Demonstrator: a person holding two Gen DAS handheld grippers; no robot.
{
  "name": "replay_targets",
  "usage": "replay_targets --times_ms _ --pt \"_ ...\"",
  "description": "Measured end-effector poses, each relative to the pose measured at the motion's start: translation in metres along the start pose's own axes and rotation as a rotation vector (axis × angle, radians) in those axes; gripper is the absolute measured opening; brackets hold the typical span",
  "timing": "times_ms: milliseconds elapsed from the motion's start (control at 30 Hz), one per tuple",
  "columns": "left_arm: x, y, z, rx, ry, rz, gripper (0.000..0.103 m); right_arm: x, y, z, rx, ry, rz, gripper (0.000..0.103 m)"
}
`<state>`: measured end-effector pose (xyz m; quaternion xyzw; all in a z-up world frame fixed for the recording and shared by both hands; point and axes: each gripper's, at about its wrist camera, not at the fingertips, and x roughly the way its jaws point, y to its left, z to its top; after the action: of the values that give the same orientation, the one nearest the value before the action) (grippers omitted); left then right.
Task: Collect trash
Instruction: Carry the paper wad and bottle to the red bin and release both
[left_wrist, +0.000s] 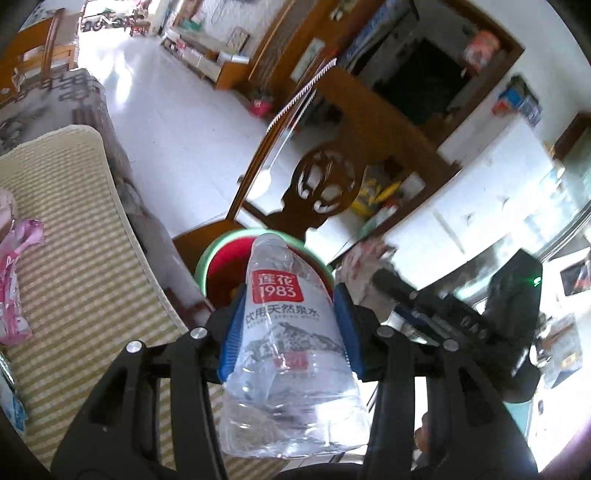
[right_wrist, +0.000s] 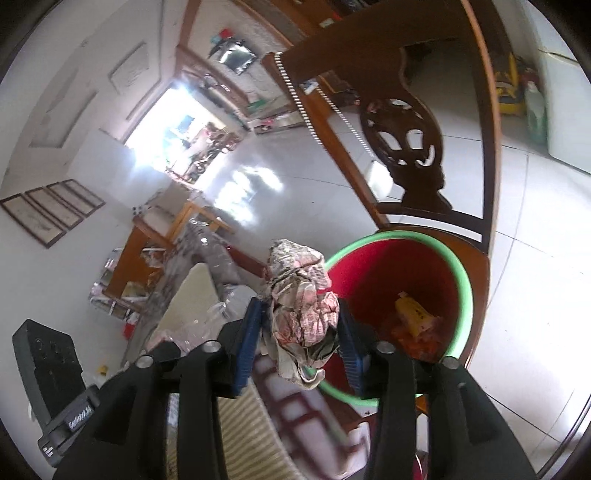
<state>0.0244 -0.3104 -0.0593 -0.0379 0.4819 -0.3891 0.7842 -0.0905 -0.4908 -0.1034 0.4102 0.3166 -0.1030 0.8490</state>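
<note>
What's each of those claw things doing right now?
Left gripper: a clear plastic water bottle sits between its fingers; grip cannot be told.
Right gripper: crumpled newspaper between its fingers; grip cannot be told.

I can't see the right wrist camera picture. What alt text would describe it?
A handheld gripper with blue pads has a crumpled wad of printed paper between its fingers, beside a red bin with a green rim that stands on a wooden chair. Yellow and orange scraps lie in the bin; behind is a bright tiled room.
</note>
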Motion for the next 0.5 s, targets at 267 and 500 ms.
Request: replay_targets --times_ms 267,500 --pt "-0.017 0.024 -0.008 -0.058 -0.041 0.013 0.074 0.006 0.002 -0.001 -0.001 0.007 -0.027 0.071" --pt "-0.075 0.05 -0.025 -0.043 -0.087 0.083 0.079 0.002 0.06 -0.013 -0.092 0.04 0.049 0.071"
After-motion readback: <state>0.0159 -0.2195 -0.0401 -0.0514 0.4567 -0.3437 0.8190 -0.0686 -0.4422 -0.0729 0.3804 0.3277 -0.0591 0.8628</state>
